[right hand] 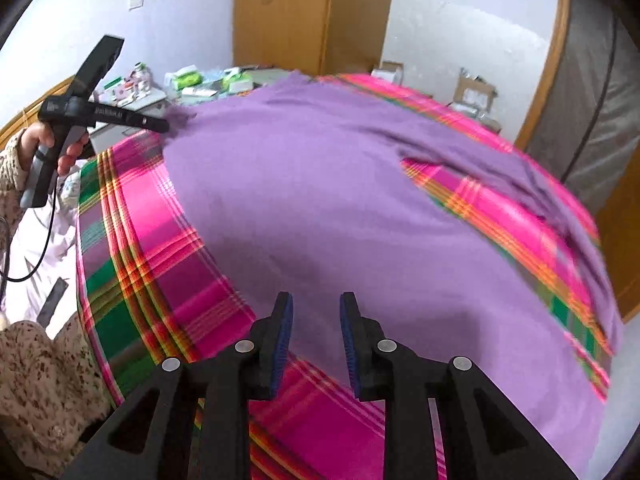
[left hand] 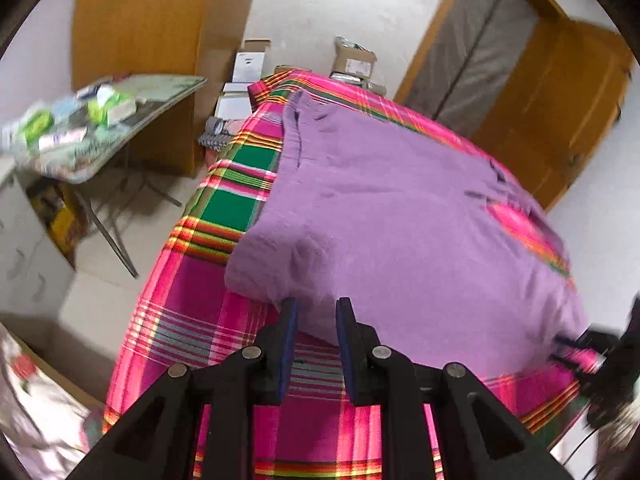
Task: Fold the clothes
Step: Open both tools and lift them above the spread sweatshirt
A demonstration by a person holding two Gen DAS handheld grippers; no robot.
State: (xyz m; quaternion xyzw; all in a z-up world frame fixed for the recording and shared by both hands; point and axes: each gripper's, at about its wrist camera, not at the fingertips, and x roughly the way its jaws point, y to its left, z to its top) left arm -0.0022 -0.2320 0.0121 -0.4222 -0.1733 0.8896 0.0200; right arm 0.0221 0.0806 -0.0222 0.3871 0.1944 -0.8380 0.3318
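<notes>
The purple garment [left hand: 380, 216] lay spread on the plaid-covered surface [left hand: 236, 200], one sleeve folded back. My left gripper [left hand: 316, 304] sat at its near edge, jaws apart with the hem just between them, not pinched. My right gripper [right hand: 316, 300] hovered over the cloth, jaws likewise apart and empty. A cluttered folding table [left hand: 120, 120] stood beside the surface, cardboard boxes [left hand: 354, 60] beyond it, and a wardrobe [right hand: 312, 12] against the wall.
</notes>
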